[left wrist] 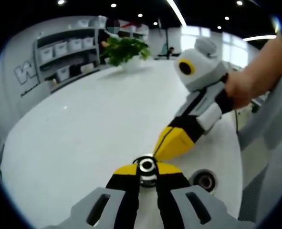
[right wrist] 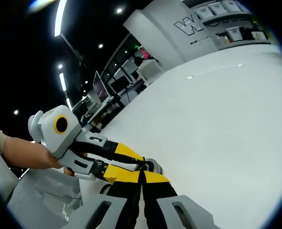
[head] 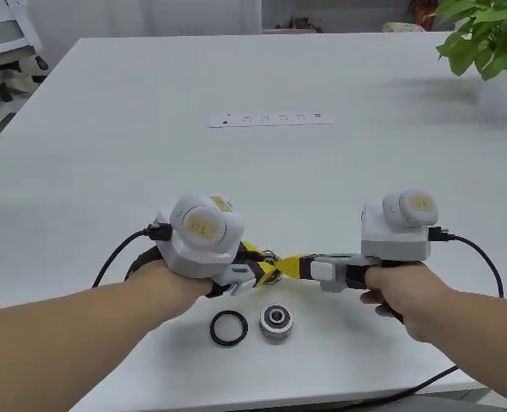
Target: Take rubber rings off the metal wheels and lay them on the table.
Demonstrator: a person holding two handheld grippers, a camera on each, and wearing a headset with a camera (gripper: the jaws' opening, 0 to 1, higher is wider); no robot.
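Clamps a round metal wheel (left wrist: 147, 165) in the fingers of the left gripper (left wrist: 147, 172); presses the closed fingers of the right gripper (right wrist: 141, 172) to its rim, both level, nose to nose. Has a black rubber ring (head: 214, 328) and a bare shiny wheel (head: 276, 321) flat on the table (head: 236, 172), close under the clamped wheel.

My left gripper (left wrist: 147, 171) and right gripper (right wrist: 141, 176) wear smooth pale-grey plastic shells, their jaws tipped in matt yellow and black. The wheel (left wrist: 147, 166) between my left jaws gleams as bright metal, like the second wheel (head: 276, 321) near me. Left of it, the rubber ring (head: 228, 328) looks dull black. The table (head: 236, 172) is smooth white with a faint sheen.
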